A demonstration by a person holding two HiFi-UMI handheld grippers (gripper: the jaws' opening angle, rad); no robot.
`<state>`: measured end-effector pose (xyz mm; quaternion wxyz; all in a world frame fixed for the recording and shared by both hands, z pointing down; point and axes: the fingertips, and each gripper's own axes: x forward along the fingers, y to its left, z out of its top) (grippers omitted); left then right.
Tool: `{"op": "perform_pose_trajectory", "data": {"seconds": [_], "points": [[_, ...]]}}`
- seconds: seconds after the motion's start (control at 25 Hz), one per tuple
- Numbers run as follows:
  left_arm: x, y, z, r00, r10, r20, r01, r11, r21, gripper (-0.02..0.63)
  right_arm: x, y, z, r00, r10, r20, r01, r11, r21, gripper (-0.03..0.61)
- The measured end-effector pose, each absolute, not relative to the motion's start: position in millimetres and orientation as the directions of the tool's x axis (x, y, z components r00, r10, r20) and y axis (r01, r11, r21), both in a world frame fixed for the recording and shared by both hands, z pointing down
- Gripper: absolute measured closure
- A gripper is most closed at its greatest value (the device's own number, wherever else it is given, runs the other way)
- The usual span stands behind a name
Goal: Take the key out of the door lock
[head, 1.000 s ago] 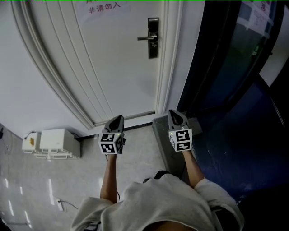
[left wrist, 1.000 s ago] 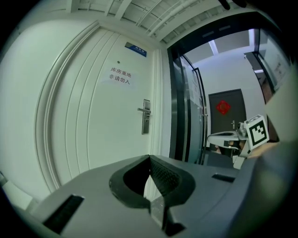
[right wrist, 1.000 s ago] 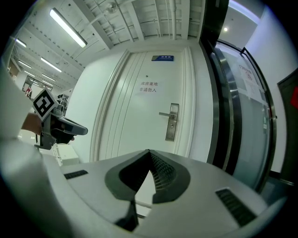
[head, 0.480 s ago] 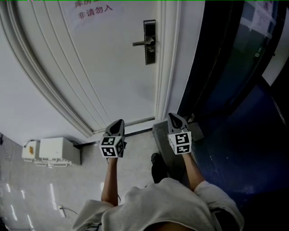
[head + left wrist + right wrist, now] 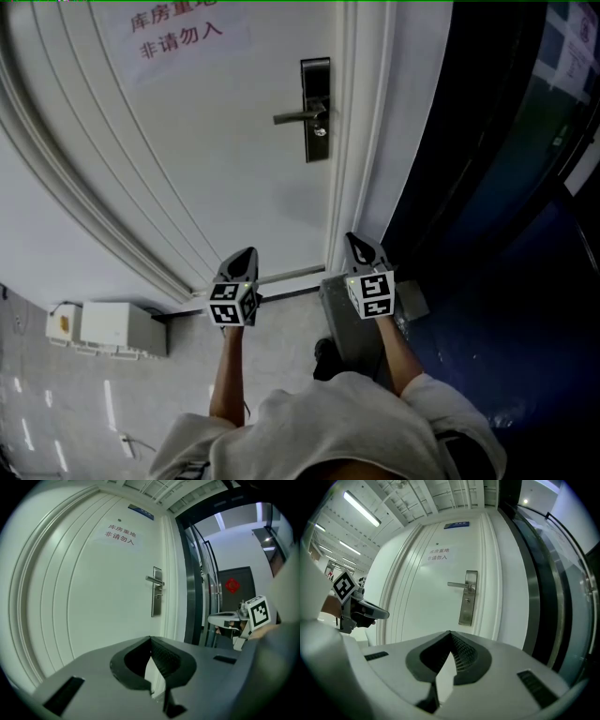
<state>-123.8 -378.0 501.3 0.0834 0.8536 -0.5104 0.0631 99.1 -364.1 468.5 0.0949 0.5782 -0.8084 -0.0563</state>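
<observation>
The paper sign (image 5: 119,535) stuck on the white door (image 5: 234,159) reads 库房重地 / 非请勿入. It's sharpest in the left gripper view; in the head view it sits upper left with its top line shaved off by the frame edge. There's also a small blue plate (image 5: 457,525) above the door, but the print on it is too tiny to read. Same goes for the papers (image 5: 572,47) on the dark glass wall, upper right of the head view.

The key (image 5: 322,131) is up in the lock plate (image 5: 317,111), just under the lever handle (image 5: 296,116), top centre of the head view. Honestly it's only a small shiny speck, so I can't make out its shape.

Both tools hang low in the frame, well apart from the lock. The left gripper (image 5: 150,638) has its fingers (image 5: 164,656) pressed together with nothing between them, and the right gripper (image 5: 450,632) is the same, tips meeting on nothing.

A white box (image 5: 108,328) sits on the floor at lower left, and a grey step (image 5: 339,314) is by the door's bottom corner. The person's grey shirt (image 5: 328,422) covers the bottom edge, with a dark shoe (image 5: 323,356) just peeking out. In the left gripper view there's a red ornament (image 5: 232,585) on a dark far door, but it's too blurry to read.
</observation>
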Motion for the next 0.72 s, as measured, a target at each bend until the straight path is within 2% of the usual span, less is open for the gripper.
{"op": "perform_pose_trajectory", "data": {"seconds": [0.72], "points": [[-98.3,-562.5,468.3,0.390,-0.907,0.157,-0.921,-0.385,0.062,0.595,110.1,-567.3,436.4,-0.429,-0.901,0.069,-0.870,0.432,0.239,0.555]]}}
